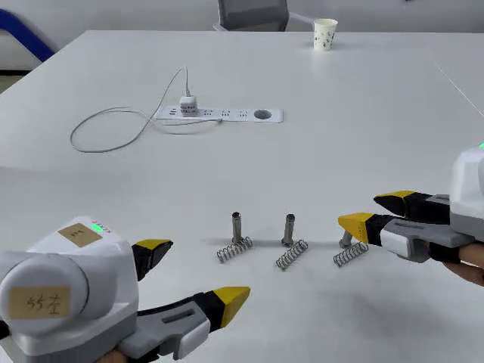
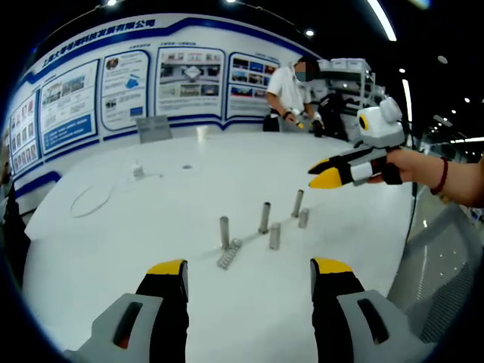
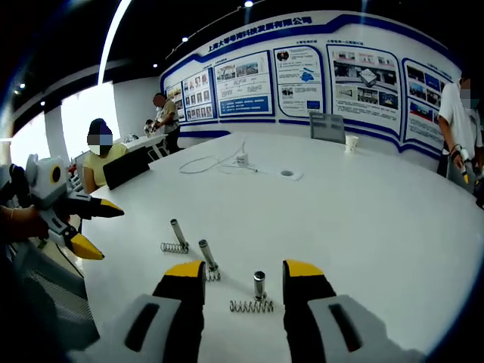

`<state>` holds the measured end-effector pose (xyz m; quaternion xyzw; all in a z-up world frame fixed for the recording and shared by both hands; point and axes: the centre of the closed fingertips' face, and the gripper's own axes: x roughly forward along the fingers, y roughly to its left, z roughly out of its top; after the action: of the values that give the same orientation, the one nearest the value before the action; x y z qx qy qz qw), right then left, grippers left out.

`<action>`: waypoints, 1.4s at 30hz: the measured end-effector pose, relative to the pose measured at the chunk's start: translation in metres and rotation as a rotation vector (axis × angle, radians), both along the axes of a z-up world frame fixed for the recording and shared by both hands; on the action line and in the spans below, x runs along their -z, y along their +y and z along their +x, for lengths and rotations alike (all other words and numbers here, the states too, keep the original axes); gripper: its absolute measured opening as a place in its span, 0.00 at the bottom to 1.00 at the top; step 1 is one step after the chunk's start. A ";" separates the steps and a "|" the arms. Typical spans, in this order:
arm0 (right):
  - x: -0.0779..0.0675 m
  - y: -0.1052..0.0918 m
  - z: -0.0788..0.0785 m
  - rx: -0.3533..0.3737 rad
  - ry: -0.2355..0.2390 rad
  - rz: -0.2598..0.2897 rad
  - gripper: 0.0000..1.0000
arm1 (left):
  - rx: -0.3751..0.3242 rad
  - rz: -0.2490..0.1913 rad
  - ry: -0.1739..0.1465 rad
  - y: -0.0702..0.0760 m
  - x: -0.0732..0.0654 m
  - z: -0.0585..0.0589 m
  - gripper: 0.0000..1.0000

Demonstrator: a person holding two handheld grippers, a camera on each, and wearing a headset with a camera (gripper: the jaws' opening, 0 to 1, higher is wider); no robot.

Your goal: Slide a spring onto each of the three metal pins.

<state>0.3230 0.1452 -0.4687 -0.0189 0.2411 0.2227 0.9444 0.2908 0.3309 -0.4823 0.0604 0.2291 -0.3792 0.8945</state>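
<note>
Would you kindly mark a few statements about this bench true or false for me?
1. The three pins stand upright. True.
2. All three springs lie on the table, none on a pin. True.
3. The right claw is shut on a spring. False: the right claw is open and empty, by the rightmost pin.
4. The cup stands among the pins. False: the cup is at the table's far edge.
5. A charger is plugged into the power strip. True.
</note>
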 end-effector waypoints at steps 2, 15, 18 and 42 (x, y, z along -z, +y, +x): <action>-0.001 0.001 -0.002 -0.011 -0.001 -0.003 0.44 | 0.010 0.007 -0.003 -0.001 0.002 0.003 0.65; 0.008 0.004 -0.020 -0.060 0.020 0.021 0.49 | 0.093 0.036 0.006 -0.007 0.024 0.020 0.54; 0.008 0.006 -0.023 -0.068 0.016 0.034 0.52 | 0.099 0.039 0.004 -0.008 0.029 0.024 0.52; 0.023 0.006 -0.046 -0.083 0.047 0.054 0.63 | 0.218 0.135 0.000 -0.017 0.065 0.053 0.30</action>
<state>0.2770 0.1513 -0.4914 0.0020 0.2562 0.2686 0.9286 0.3439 0.3140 -0.5477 0.1449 0.2464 -0.4579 0.8418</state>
